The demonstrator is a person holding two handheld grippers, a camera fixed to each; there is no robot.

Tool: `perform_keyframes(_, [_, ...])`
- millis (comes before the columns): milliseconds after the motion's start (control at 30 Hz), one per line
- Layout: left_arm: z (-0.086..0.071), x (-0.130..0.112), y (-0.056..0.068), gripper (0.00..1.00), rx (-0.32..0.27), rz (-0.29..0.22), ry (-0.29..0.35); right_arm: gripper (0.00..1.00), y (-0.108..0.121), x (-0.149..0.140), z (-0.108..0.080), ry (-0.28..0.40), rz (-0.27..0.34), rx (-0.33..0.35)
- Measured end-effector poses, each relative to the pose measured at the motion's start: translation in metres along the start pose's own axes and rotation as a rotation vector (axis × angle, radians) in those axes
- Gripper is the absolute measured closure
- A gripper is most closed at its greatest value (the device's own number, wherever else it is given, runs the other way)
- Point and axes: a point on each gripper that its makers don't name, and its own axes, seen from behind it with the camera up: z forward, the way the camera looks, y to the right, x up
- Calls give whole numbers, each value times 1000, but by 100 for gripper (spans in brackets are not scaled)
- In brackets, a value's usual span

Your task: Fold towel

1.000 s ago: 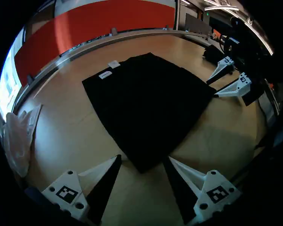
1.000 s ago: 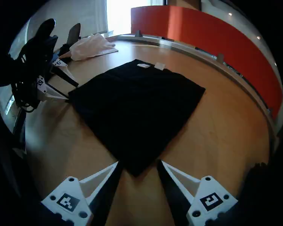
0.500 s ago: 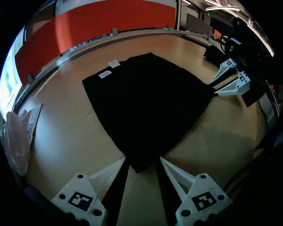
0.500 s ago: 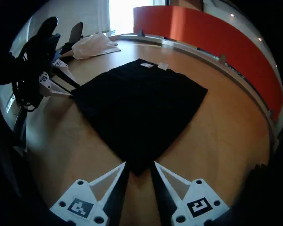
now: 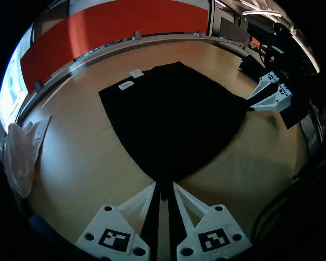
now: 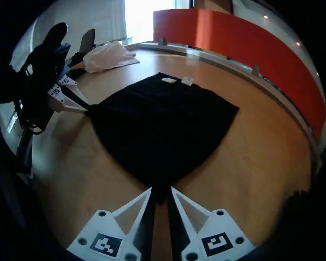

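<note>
A black towel (image 5: 176, 113) lies spread on a wooden table (image 5: 84, 143), with white tags near its far edge. In the left gripper view, my left gripper (image 5: 164, 193) is shut on the towel's near corner, which is pulled to a point between the fingers. In the right gripper view, my right gripper (image 6: 160, 195) is shut on another corner of the towel (image 6: 163, 122). The right gripper (image 5: 254, 101) appears far off in the left gripper view, pinching its corner. The left gripper (image 6: 85, 108) appears at the left in the right gripper view, and both corners are lifted slightly.
A crumpled white plastic bag (image 5: 17, 161) lies at the table's edge, seen as the bag (image 6: 106, 54) at the back in the right gripper view. A red wall panel (image 5: 119, 26) runs behind the curved table rim. A person's dark sleeves hold each gripper.
Both grippers have gone from open to shut, each closing on a towel corner. The corners have been drawn into points and the towel's near edges curve inward.
</note>
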Motion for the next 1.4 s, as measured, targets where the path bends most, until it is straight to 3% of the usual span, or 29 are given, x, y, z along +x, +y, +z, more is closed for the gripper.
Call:
perform_keyframes(567, [-40, 26, 1, 88, 23, -46, 46, 83, -8, 39, -38, 63, -7, -8])
perform_keyframes(1067, [-82, 47, 15, 89, -3, -109, 68, 83, -14, 62, -83, 100, -11, -8])
perform_keyframes(1400, [-106, 58, 23, 88, -10, -111, 88, 83, -19, 65, -104, 99, -15, -10])
